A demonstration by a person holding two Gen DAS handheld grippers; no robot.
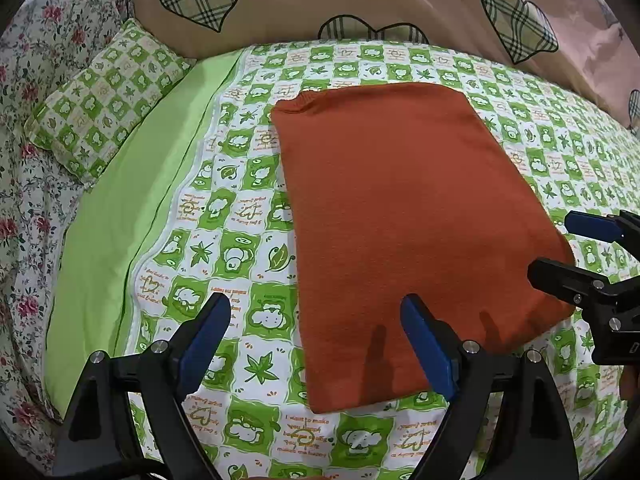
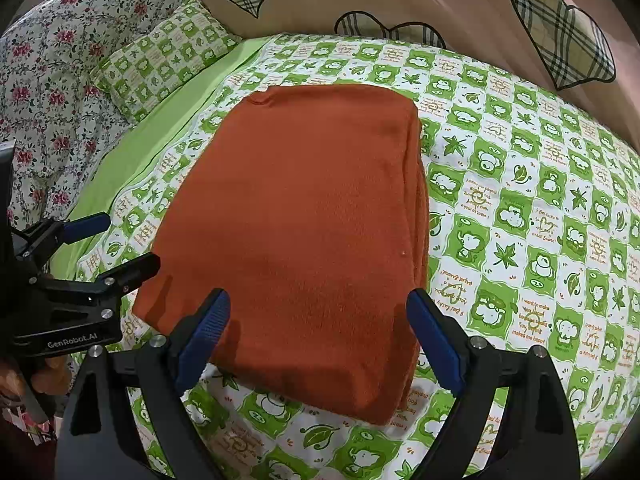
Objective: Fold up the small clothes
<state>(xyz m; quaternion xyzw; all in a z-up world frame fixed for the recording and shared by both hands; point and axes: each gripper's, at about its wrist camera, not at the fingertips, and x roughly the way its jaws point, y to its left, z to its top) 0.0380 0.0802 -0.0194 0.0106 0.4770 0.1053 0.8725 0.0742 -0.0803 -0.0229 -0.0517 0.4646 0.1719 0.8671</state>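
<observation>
The left gripper (image 1: pixel 316 334) is spread wide and nothing is held by it. Just ahead, between both tools, the orange cloth (image 1: pixel 404 220) is laid flat on the bed sheet (image 1: pixel 224 216). The right gripper (image 2: pixel 318 330) is wide open and empty too. If only the top layer is pinched, the neat stack could be pulled apart.

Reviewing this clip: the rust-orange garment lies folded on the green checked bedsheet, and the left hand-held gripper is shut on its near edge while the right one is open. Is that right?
Not quite. The left hand-held gripper is not shut on the rust-orange garment: the left wrist view shows its jaws wide apart, holding nothing. The rest stands: the garment lies folded on the green checked bedsheet, and the right hand-held gripper is open.
</observation>
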